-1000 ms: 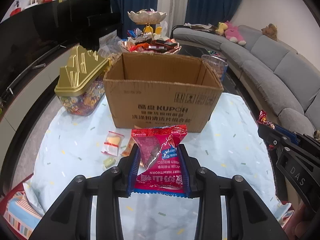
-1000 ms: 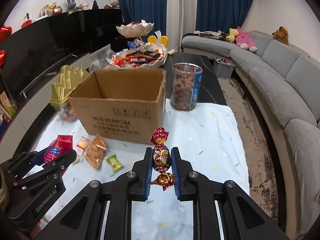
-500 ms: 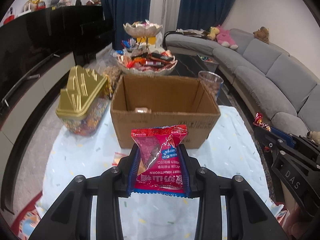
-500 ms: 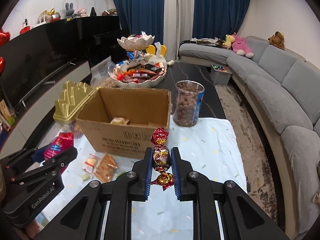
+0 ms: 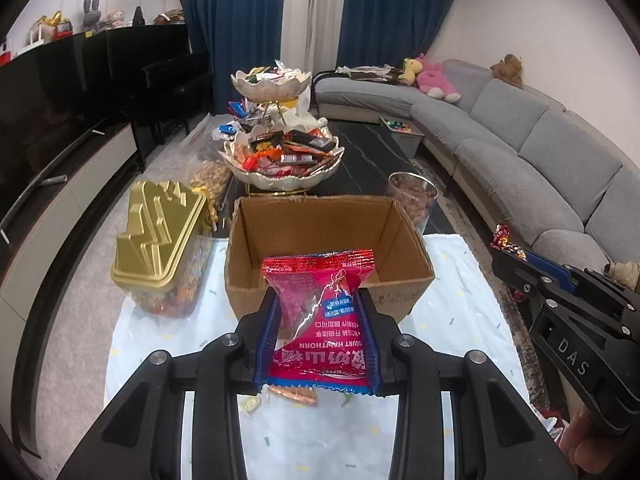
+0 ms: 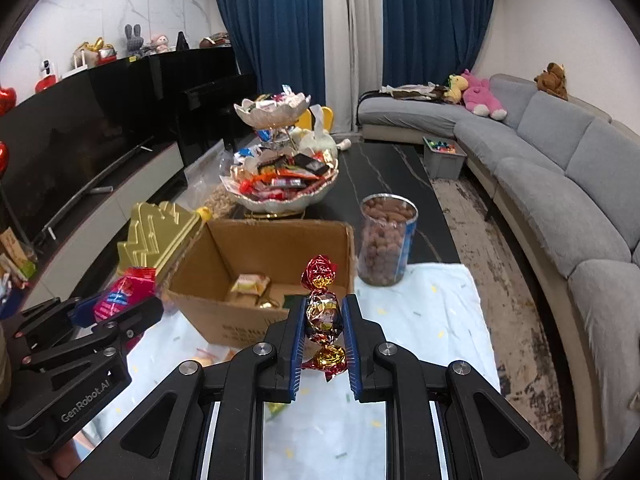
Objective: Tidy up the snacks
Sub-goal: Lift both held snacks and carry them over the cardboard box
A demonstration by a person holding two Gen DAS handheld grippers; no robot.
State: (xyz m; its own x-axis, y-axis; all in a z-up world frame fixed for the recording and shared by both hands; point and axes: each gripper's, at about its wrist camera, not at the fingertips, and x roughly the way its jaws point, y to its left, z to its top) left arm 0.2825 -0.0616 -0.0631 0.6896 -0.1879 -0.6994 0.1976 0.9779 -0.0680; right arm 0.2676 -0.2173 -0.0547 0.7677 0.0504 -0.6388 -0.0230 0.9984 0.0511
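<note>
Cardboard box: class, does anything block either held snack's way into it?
Nothing visible does. The cardboard box stands open-topped ahead of the red packet and the foil candy; only its near wall must be cleared.

From your left wrist view, the box [image 5: 328,256] sits at twelve o'clock, the tin [image 5: 160,240] at ten, the jar [image 5: 412,204] at one, the bowl [image 5: 280,160] behind.

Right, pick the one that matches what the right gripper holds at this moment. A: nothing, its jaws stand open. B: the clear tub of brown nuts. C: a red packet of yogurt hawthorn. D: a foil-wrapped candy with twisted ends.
D: the right gripper is shut on the foil-wrapped candy, its red and gold twisted ends sticking out above and below the blue pads, in front of the cardboard box.
</note>
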